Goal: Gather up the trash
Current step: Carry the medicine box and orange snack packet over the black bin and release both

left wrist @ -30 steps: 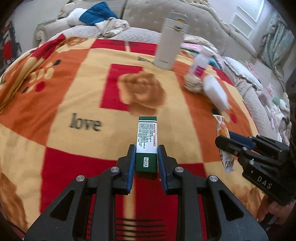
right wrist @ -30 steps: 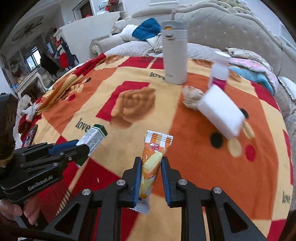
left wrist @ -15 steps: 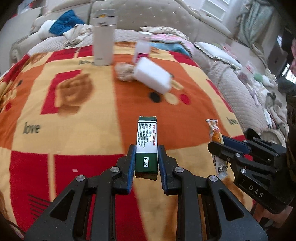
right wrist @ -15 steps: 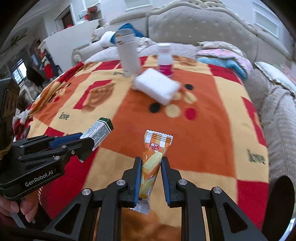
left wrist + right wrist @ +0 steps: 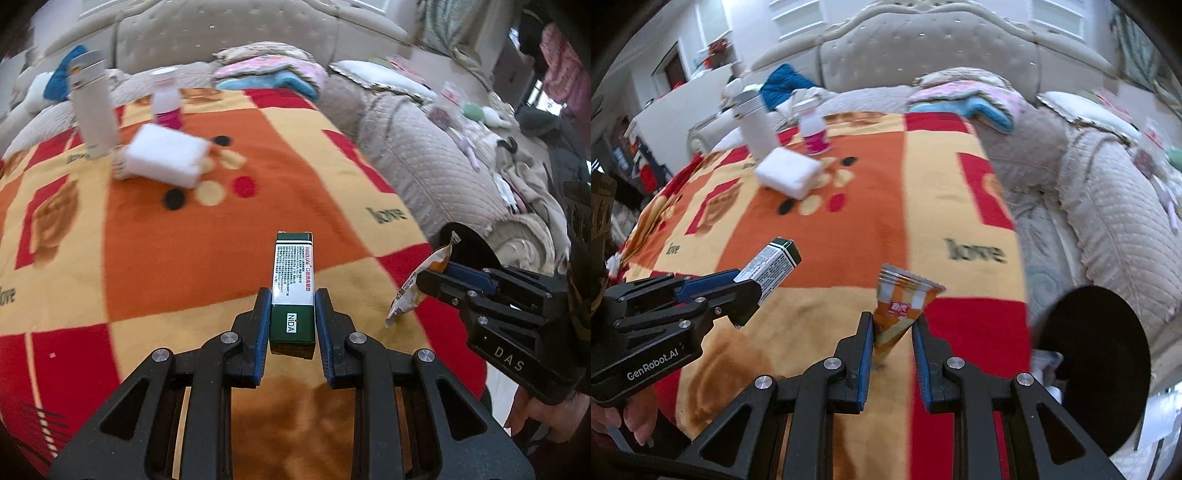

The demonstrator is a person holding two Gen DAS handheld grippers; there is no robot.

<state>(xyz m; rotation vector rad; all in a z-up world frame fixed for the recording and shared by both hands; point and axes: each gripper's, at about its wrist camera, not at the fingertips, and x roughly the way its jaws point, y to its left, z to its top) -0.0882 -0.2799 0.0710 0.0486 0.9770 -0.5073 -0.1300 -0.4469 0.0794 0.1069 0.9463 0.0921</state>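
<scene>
My left gripper (image 5: 292, 301) is shut on a green and white carton (image 5: 293, 284) and holds it above the blanket; the carton also shows in the right wrist view (image 5: 770, 266). My right gripper (image 5: 893, 328) is shut on an orange snack wrapper (image 5: 900, 309), which has tilted in the jaws; it also shows in the left wrist view (image 5: 421, 284). A black round bin opening (image 5: 1097, 365) lies just right of the right gripper, beside the bed; its edge shows in the left wrist view (image 5: 471, 245).
An orange, red and yellow blanket (image 5: 166, 236) covers the bed. At its far left stand a white thermos (image 5: 94, 107), a pink-labelled bottle (image 5: 167, 101) and a white tissue pack (image 5: 166, 158). A quilted grey sofa (image 5: 436, 162) runs along the right.
Both grippers have swung right across the bed with their loads. The black bin opening has come into view at the right. The wrapper has tilted in the right gripper.
</scene>
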